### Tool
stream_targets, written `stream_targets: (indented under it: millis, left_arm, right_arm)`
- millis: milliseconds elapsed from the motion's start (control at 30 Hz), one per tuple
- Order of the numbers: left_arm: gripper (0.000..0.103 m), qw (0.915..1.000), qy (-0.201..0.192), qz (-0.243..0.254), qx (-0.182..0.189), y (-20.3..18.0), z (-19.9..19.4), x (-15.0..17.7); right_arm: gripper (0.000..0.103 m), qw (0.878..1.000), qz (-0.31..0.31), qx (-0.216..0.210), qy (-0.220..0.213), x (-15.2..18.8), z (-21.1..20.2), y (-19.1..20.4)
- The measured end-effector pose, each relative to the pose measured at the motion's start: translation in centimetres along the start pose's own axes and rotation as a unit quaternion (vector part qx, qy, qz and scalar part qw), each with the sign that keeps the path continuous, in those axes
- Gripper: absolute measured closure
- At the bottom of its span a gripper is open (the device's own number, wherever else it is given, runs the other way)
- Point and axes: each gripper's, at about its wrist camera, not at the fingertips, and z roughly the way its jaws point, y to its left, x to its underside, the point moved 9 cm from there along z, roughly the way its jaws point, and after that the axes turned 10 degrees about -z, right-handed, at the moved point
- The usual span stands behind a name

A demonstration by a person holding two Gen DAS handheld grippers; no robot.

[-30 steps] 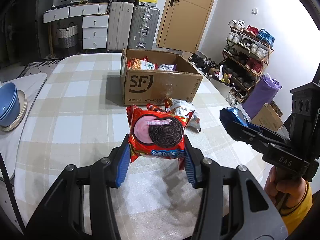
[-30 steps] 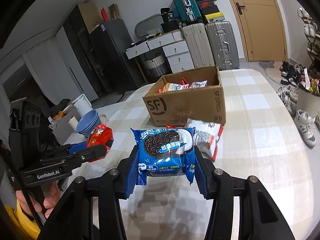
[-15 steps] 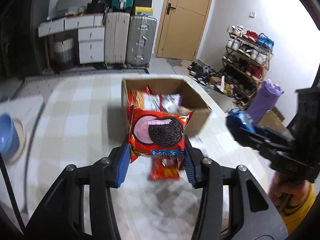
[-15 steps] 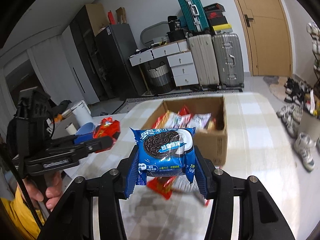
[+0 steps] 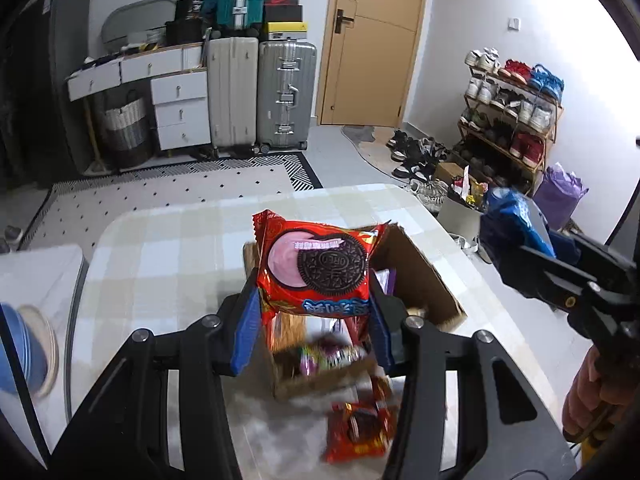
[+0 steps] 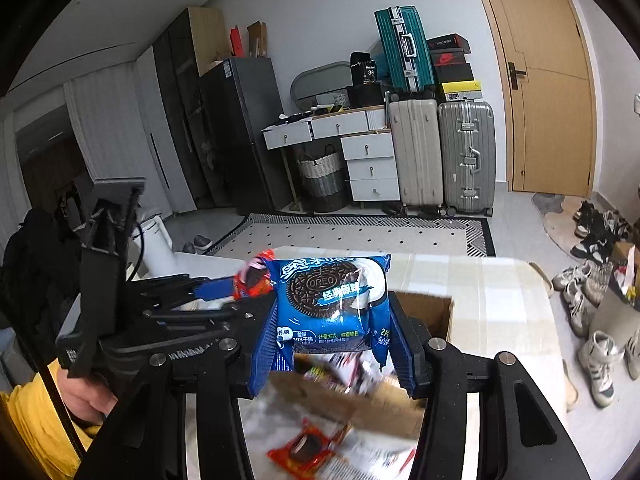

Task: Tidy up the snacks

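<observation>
Left gripper [image 5: 314, 320]: clamped on red foil Oreo packet [image 5: 318, 268], held above open brown cardboard box [image 5: 420, 276].
Right gripper [image 6: 334, 344]: clamped on blue foil Oreo packet [image 6: 332, 304], above same box.
Table: second red packet [image 5: 360, 428] lying loose just beside box, blurred.

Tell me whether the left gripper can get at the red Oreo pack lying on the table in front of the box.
Probably not as things stand: the left gripper is shut on a red Oreo pack, so its jaws are full. The loose pack lies uncovered just below it.
</observation>
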Motion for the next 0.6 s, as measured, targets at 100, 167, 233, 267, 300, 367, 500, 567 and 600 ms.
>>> stream_targets:
  millis: [100, 167, 233, 267, 300, 367, 500, 567, 600]
  left_arm:
    - [0.059, 0.9998, 0.017, -0.001, 0.007, -0.5, 2.8, -1.6]
    - [0.059, 0.9996, 0.024, -0.004, 0.010, -1.0, 4.7, -2.5]
    - [0.059, 0.9994, 0.033, -0.001, 0.009, -1.1, 6.5, -3.1]
    - [0.059, 0.9992, 0.040, 0.003, 0.009, -1.3, 7.5, -3.3]
    - [0.059, 0.9990, 0.043, 0.004, 0.008, -1.4, 8.2, -3.5]
    - [0.059, 0.9984, 0.055, 0.009, 0.008, -1.6, 10.0, -3.7]
    - [0.059, 0.9977, 0.068, 0.010, 0.001, -1.9, 12.7, -3.6]
    - [0.059, 0.9974, 0.071, 0.012, 0.000, -2.0, 13.8, -3.5]
    - [0.059, 0.9971, 0.075, 0.014, 0.001, -2.2, 14.0, -3.3]
  right_arm:
    - [0.053, 1.000, 0.002, 0.006, 0.006, -1.0, 1.8, -1.3]
    - [0.053, 1.000, 0.010, 0.008, 0.013, -1.2, 3.0, -2.3]
    - [0.053, 1.000, 0.017, 0.006, 0.021, -1.4, 4.4, -3.2]
    - [0.053, 1.000, 0.019, 0.008, 0.023, -1.5, 4.9, -3.6]
    - [0.053, 0.999, 0.020, 0.009, 0.026, -1.5, 5.5, -4.0]
    - [0.053, 0.999, 0.024, 0.008, 0.033, -1.3, 6.4, -4.5]
    - [0.053, 0.998, 0.039, 0.004, 0.042, -0.7, 8.0, -5.4]
    - [0.053, 0.998, 0.041, 0.008, 0.048, -0.1, 8.7, -5.7]
    - [0.053, 0.998, 0.040, 0.010, 0.051, 0.1, 8.9, -5.9]
